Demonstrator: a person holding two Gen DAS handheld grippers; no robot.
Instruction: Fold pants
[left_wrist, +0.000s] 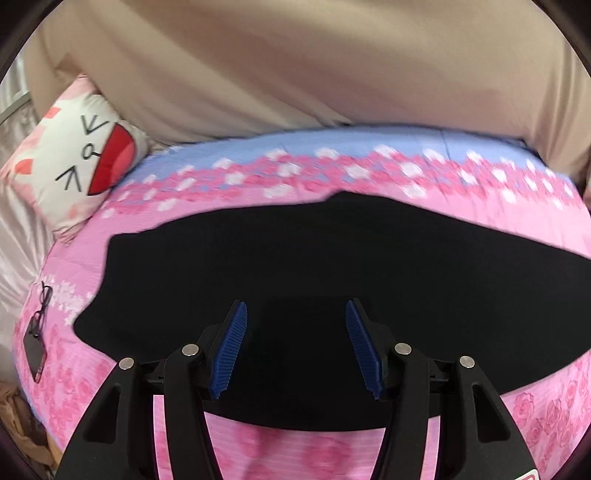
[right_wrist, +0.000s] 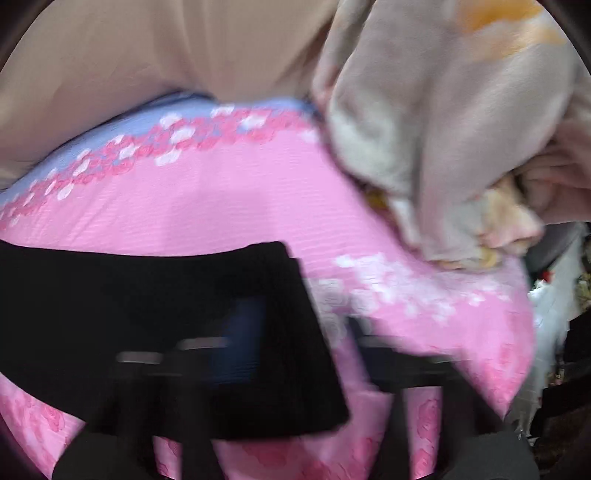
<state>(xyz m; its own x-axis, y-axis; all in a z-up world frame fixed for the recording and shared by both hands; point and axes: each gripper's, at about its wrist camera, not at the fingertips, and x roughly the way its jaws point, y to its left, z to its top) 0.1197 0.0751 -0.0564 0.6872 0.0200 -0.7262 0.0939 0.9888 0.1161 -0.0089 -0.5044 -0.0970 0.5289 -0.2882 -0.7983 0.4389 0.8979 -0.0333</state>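
Observation:
Black pants (left_wrist: 332, 266) lie spread flat on a pink flowered bedsheet (left_wrist: 236, 184). In the left wrist view my left gripper (left_wrist: 295, 314) is open and empty, its blue pads (left_wrist: 231, 347) hovering over the near part of the pants. In the right wrist view one straight end of the pants (right_wrist: 184, 314) lies across the lower left. My right gripper (right_wrist: 295, 354) is heavily blurred by motion above that end; its jaws look spread wide but I cannot tell if they hold anything.
A white cat-face pillow (left_wrist: 74, 155) lies at the bed's left. Glasses (left_wrist: 44, 299) and a phone (left_wrist: 33, 354) lie near the left edge. A crumpled beige blanket (right_wrist: 443, 129) is piled at the bed's right. A person in beige stands beyond the bed (left_wrist: 295, 66).

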